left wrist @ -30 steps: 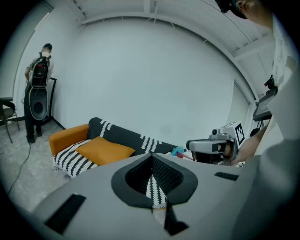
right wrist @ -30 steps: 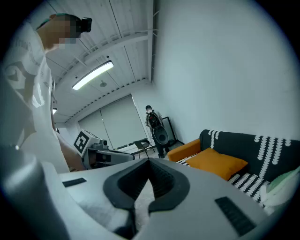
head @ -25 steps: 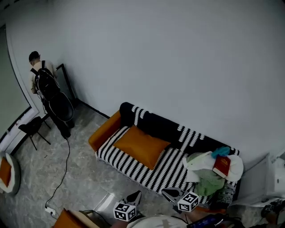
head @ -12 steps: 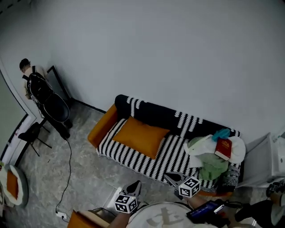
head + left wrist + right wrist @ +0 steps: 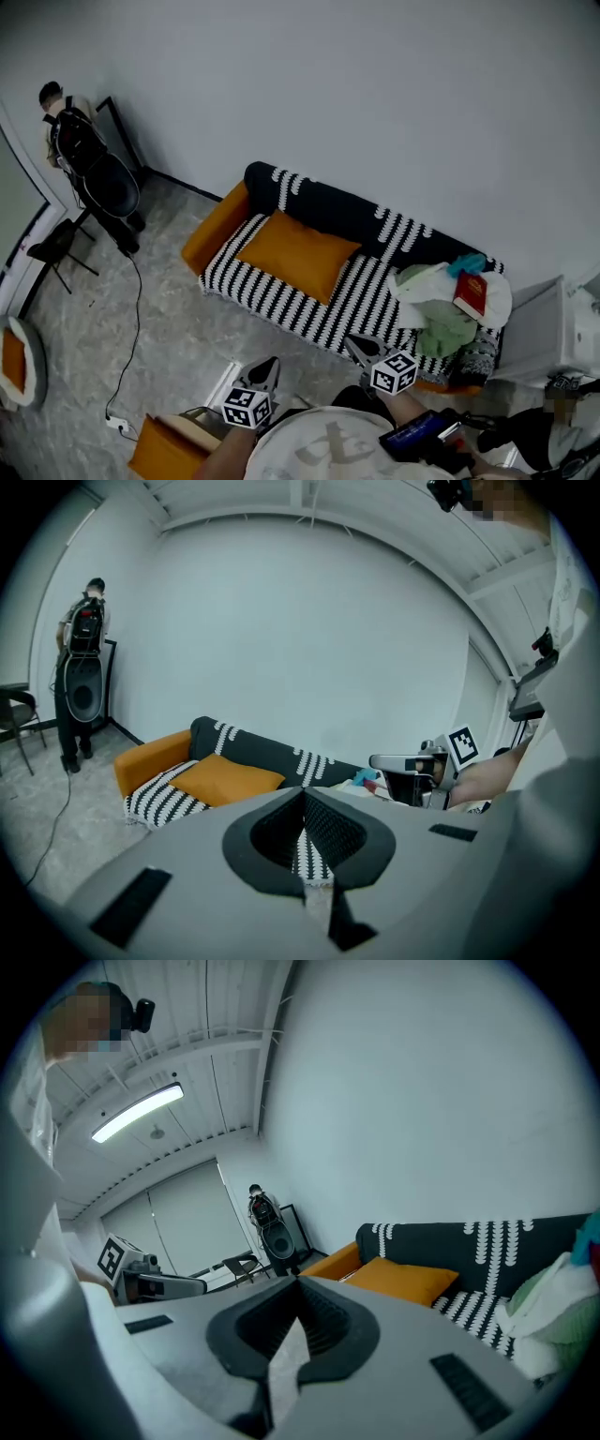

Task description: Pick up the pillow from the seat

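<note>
An orange pillow [image 5: 298, 254] lies flat on the left half of a black-and-white striped sofa [image 5: 281, 305]. It also shows in the left gripper view as the pillow [image 5: 228, 778] and in the right gripper view as the pillow [image 5: 405, 1279]. My left gripper [image 5: 265, 369] hangs low in the head view, well short of the sofa's front edge, jaws shut and empty. My right gripper [image 5: 357, 349] is beside it, near the sofa's front right, also shut with nothing in it. In their own views the left gripper [image 5: 302, 810] and right gripper [image 5: 298, 1299] show closed jaws.
A heap of clothes [image 5: 441, 323] with a red book [image 5: 468, 294] fills the sofa's right end. A person with a backpack [image 5: 67, 129] stands by a speaker at the far left wall. A cable [image 5: 131, 337] runs over the floor. A white cabinet [image 5: 542, 337] stands right of the sofa.
The head view has shifted, so the sofa sits slightly higher and more to the left. Both grippers stay low in the frame, still shut. The person at the left has stepped farther toward the corner.
</note>
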`<action>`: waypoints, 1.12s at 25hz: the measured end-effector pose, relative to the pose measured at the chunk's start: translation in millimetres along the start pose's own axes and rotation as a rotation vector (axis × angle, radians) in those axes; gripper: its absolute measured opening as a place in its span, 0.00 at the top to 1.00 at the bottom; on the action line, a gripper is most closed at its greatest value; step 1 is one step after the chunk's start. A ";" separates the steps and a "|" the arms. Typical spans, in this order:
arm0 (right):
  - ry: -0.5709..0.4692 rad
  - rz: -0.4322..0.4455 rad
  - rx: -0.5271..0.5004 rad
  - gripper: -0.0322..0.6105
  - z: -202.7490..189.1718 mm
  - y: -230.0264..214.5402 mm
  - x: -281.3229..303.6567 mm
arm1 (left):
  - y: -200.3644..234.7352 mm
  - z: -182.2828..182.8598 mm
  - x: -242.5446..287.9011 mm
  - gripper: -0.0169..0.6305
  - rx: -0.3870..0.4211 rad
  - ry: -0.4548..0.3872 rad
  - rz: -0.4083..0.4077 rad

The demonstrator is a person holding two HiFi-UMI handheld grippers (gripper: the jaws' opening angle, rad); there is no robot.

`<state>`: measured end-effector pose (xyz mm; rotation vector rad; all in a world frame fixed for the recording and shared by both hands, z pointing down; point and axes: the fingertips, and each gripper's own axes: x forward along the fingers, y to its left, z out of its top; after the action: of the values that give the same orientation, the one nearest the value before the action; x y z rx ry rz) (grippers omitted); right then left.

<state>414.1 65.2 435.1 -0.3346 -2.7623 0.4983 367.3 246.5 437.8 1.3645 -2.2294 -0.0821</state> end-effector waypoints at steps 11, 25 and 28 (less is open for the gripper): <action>0.011 0.100 -0.082 0.93 10.6 40.8 41.5 | 51.8 6.0 -39.3 0.96 -0.061 -0.091 0.095; 0.056 0.173 -0.065 0.93 29.4 15.2 133.3 | 112.5 35.1 -1.8 0.96 -0.079 -0.070 0.165; 0.055 0.165 -0.042 0.93 41.1 -6.9 150.5 | 120.5 57.7 21.6 0.96 -0.056 -0.072 0.165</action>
<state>259.8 88.7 440.5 -0.5806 -2.7081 0.4633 235.0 275.2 434.2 1.1608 -2.3726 -0.1360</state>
